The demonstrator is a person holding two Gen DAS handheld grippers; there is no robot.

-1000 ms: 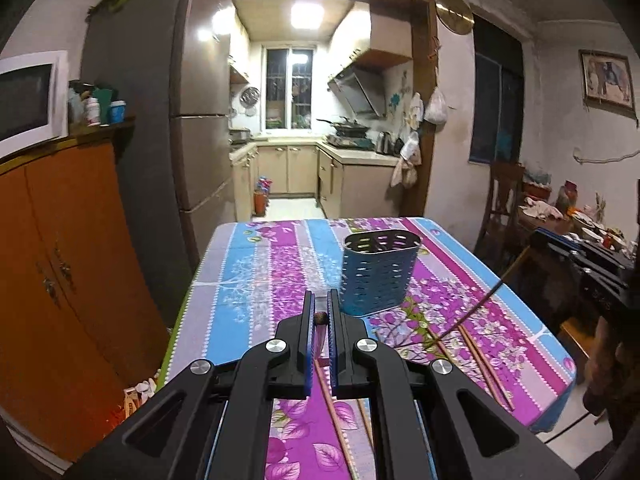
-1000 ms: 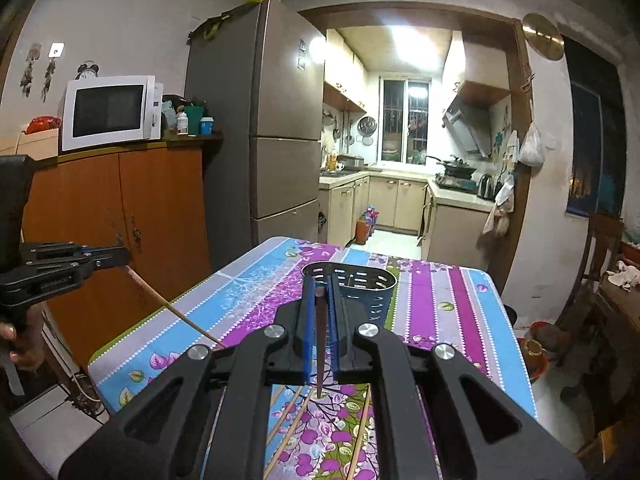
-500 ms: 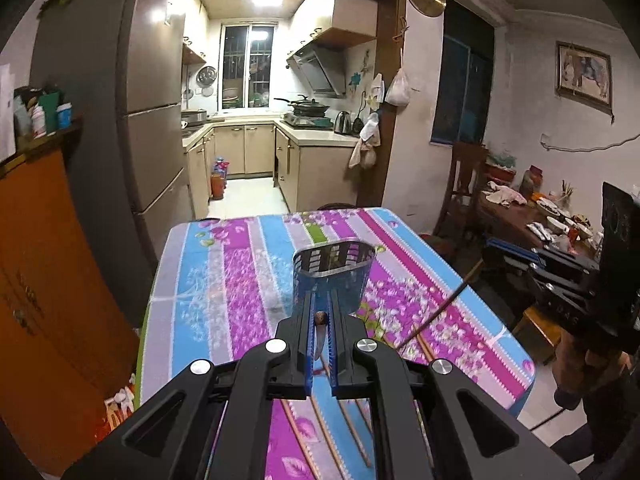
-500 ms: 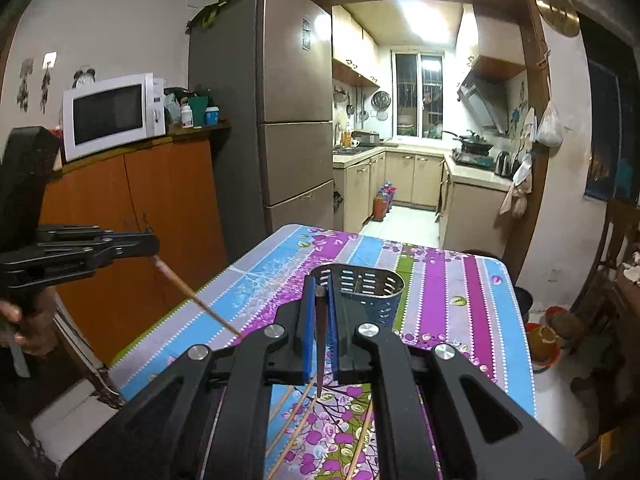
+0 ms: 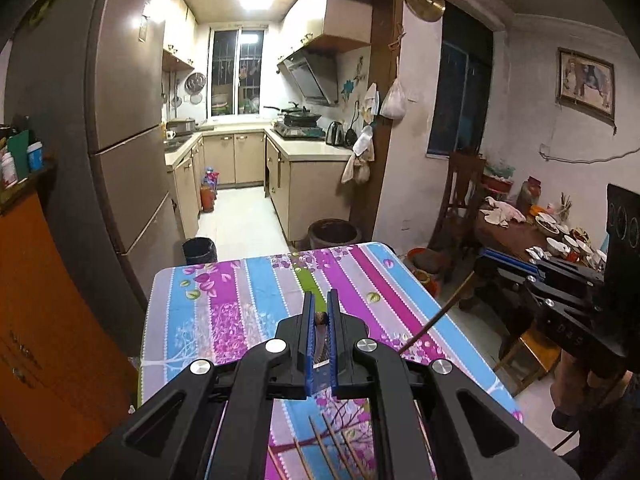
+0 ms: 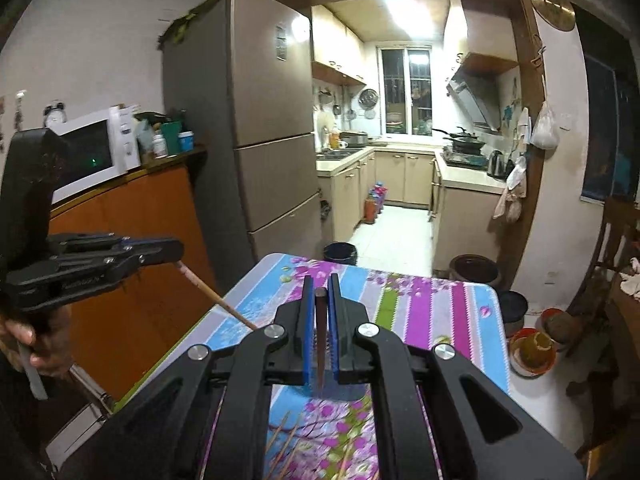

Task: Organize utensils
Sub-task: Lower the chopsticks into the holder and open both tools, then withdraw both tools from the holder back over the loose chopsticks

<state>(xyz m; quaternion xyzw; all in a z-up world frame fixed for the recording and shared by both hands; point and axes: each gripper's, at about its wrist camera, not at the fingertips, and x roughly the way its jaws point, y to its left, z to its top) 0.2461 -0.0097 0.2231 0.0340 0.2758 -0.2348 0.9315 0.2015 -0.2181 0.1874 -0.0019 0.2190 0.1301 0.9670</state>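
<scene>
We are holding one thin brown wooden chopstick (image 5: 320, 317) in the left gripper (image 5: 320, 312) and another slim chopstick (image 6: 320, 334) in the right gripper (image 6: 320, 300), jaws clamped, above the striped floral tablecloth (image 5: 240, 304).

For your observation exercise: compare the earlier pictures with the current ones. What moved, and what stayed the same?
Both grippers rose above the table, each carrying its chopstick: the left gripper and the right gripper. The blue holder has dropped out of sight behind the fingers. Unchanged: both grips stay shut, and loose chopsticks remain on the cloth.
</scene>
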